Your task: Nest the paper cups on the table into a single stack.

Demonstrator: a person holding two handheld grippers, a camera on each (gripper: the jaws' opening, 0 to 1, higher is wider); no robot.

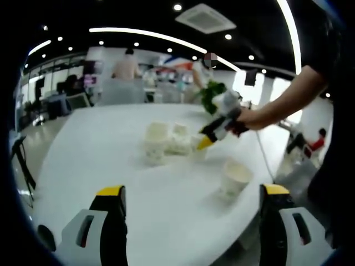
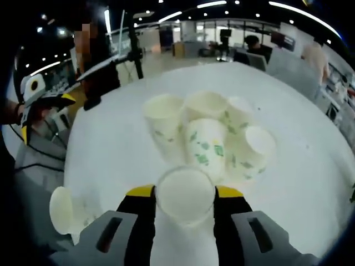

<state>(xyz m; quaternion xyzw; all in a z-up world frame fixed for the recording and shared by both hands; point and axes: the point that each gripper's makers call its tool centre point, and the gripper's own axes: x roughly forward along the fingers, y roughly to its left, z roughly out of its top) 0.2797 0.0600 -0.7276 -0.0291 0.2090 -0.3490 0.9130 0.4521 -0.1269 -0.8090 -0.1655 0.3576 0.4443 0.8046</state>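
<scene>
a: what does the right gripper view give that the other one lacks?

b: a close look at the right claw (image 2: 184,195), its jaws clamped on the sides of a paper cup (image 2: 184,197) whose open mouth faces the camera. just past it a cluster of cups (image 2: 209,133) stands on the white table (image 2: 310,166), some with green leaf prints, touching one another. a lone cup (image 2: 61,209) lies near the table's edge at lower left, and the left claw (image 2: 26,133) peeks in at the far left (yellow-tipped).

a: and the left gripper view?

b: the left claw (image 1: 191,194) with jaws wide apart, nothing between them. it sees the scene from further back: the right claw (image 1: 205,142) held by a person's hand (image 1: 249,117) over the cup cluster (image 1: 166,141), and a separate cup (image 1: 236,177) nearer the camera, tilted.

a: any writing or brand?

b: none that can be read; the prints are too blurred.
</scene>
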